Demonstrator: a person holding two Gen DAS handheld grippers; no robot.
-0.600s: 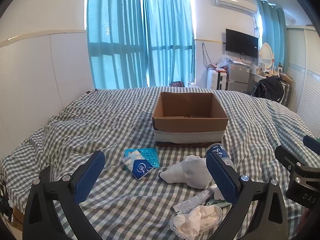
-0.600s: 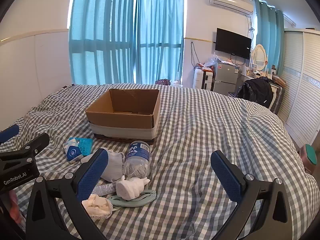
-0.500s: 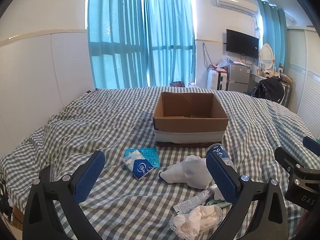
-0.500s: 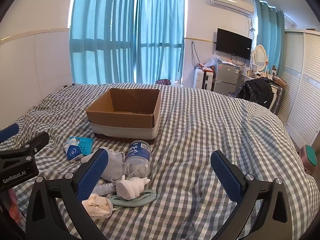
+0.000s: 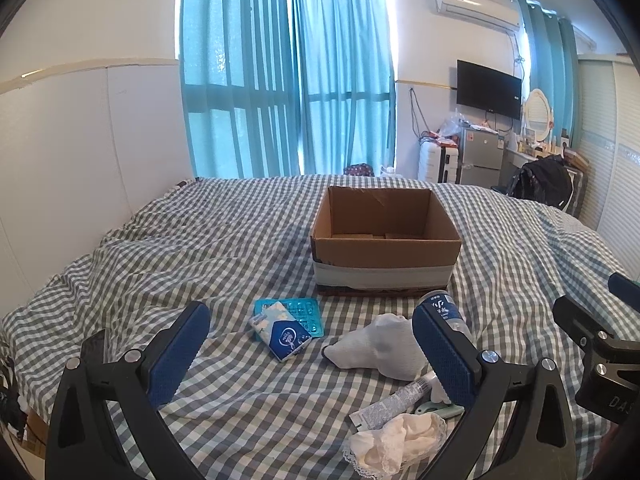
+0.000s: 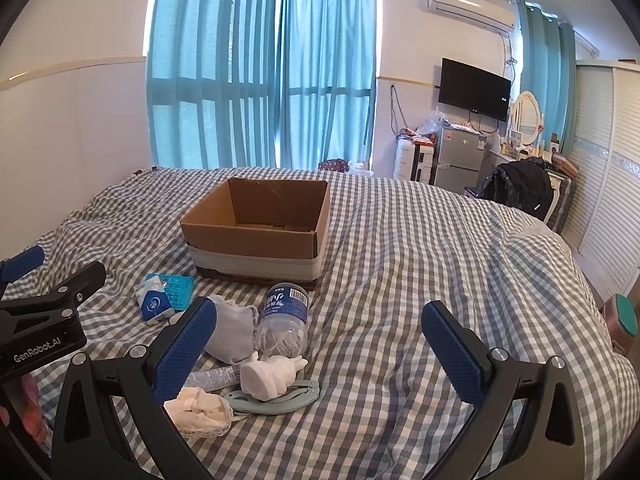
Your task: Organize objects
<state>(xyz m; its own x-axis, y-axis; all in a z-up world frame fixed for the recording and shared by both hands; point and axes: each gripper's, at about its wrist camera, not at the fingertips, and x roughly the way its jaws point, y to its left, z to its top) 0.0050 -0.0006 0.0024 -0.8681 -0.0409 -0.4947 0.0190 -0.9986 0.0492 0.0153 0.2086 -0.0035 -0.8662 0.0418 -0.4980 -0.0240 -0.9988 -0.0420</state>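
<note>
An open cardboard box (image 5: 384,240) (image 6: 256,232) stands on the checked bed. In front of it lie a tissue pack (image 5: 284,334) (image 6: 154,304) on a teal blister pack (image 5: 304,312), a white sock (image 5: 380,346) (image 6: 234,334), a plastic bottle (image 6: 284,316) (image 5: 442,308), a small tube (image 5: 394,404) (image 6: 214,378), a white figurine (image 6: 270,374), a green hair clip (image 6: 280,398) and a lace cloth (image 5: 394,442) (image 6: 200,410). My left gripper (image 5: 312,354) is open and empty above the tissue pack and sock. My right gripper (image 6: 320,350) is open and empty, right of the pile.
The bed (image 6: 440,260) fills both views, with a white wall on the left. Blue curtains, a TV, a small fridge (image 6: 460,158) and a black backpack (image 6: 520,188) stand beyond it. A wardrobe lines the right side.
</note>
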